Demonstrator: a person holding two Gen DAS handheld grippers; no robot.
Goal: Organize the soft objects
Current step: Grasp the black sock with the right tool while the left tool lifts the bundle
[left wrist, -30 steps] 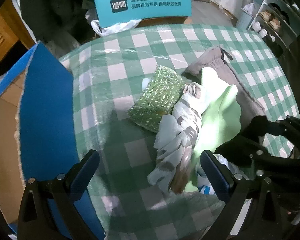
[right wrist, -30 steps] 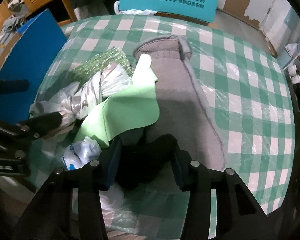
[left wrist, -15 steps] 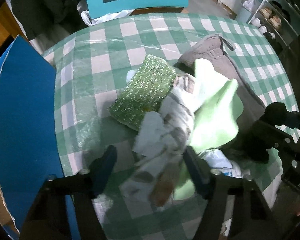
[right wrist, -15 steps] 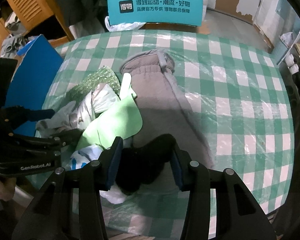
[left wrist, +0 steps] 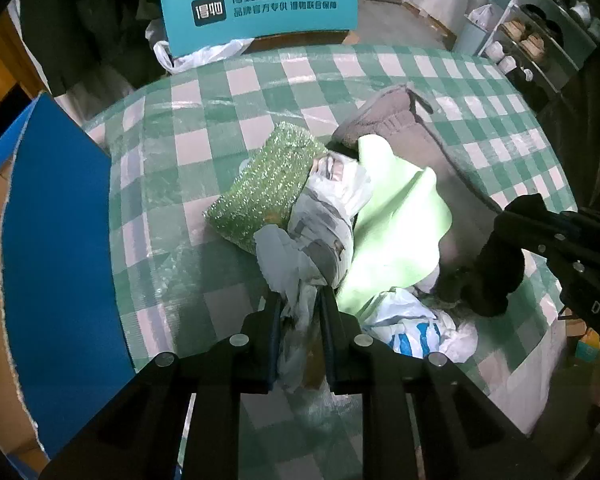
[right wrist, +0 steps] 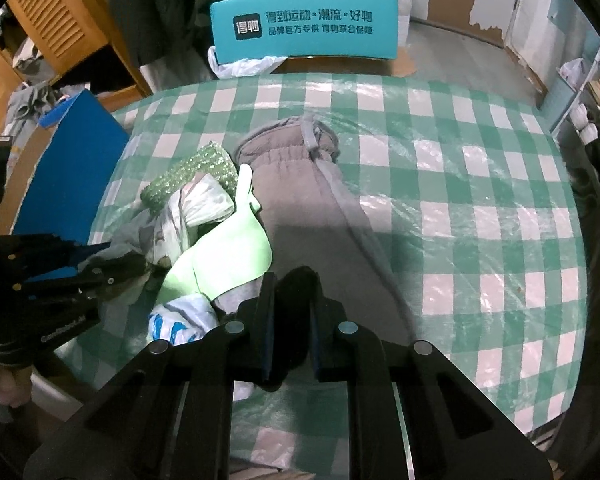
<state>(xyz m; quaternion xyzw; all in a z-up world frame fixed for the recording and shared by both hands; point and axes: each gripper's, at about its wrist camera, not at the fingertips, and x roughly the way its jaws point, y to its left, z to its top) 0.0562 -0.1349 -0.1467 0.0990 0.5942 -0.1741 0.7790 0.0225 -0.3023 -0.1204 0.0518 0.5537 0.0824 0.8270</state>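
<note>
Both tools clamped on soft items at the desk's near edge

The left tool (left wrist: 300,300), its jaws just closing, pinches the white-and-grey plastic bag (left wrist: 324,216); the green sponge (left wrist: 268,188) lies beyond it. To the right, past the light-green cloth (left wrist: 396,236), the right tool (right wrist: 290,300) is clamped on a black fuzzy item (right wrist: 296,280) over the grey garment (right wrist: 300,184).

The table (right wrist: 480,208) wears a green-and-white checked cloth under clear plastic film. Straight ahead of the right tongs (right wrist: 290,304) a grey garment (right wrist: 300,184) lies stretched away across the cloth. Ahead of the left tongs (left wrist: 299,308) a glittery green pad (left wrist: 268,188) lies flat, touching a crumpled printed bag (left wrist: 324,220); a light green cloth (left wrist: 396,236) drapes between that bag and the grey garment. A white-and-blue bag (left wrist: 412,328) sits at the near edge between the two tongs.
</note>
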